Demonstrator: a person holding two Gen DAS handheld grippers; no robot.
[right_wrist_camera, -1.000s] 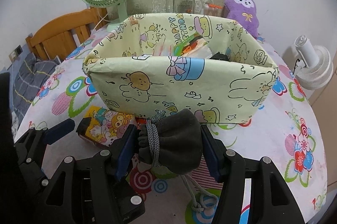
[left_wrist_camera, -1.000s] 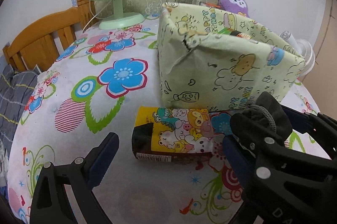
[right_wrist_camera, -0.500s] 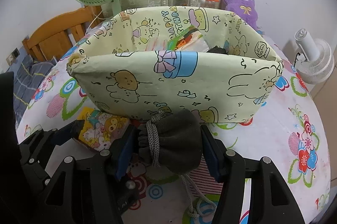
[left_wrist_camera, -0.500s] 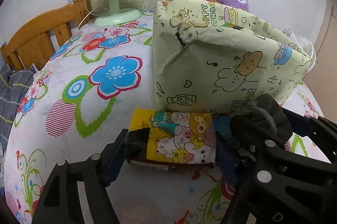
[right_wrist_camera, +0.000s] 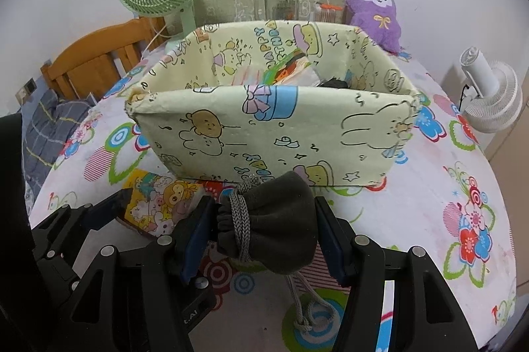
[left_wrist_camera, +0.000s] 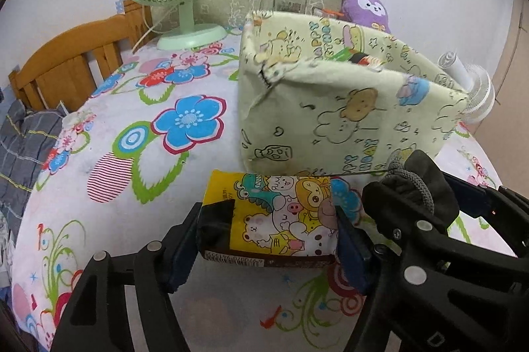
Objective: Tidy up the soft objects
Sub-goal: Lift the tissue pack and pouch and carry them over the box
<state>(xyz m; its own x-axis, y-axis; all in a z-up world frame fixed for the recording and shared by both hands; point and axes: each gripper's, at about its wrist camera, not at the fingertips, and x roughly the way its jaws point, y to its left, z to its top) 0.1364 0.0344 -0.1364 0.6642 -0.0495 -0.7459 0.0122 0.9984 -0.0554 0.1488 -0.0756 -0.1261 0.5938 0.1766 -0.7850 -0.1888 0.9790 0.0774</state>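
The left gripper (left_wrist_camera: 269,229) has just been closing and now squeezes the yellow tissue pack (left_wrist_camera: 281,219) lying on the flowery tablecloth (left_wrist_camera: 132,127). The right gripper (right_wrist_camera: 264,229) pinches the grey pouch (right_wrist_camera: 281,226) before the cloth box (right_wrist_camera: 297,133).

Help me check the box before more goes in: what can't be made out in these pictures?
- Box contents: both views, near wall hides all but some tops.
- Tissue pack ends: left view, covered by the left gripper pads; right view, partly behind the right gripper.
- Pouch contents: cinched shut by its cord.
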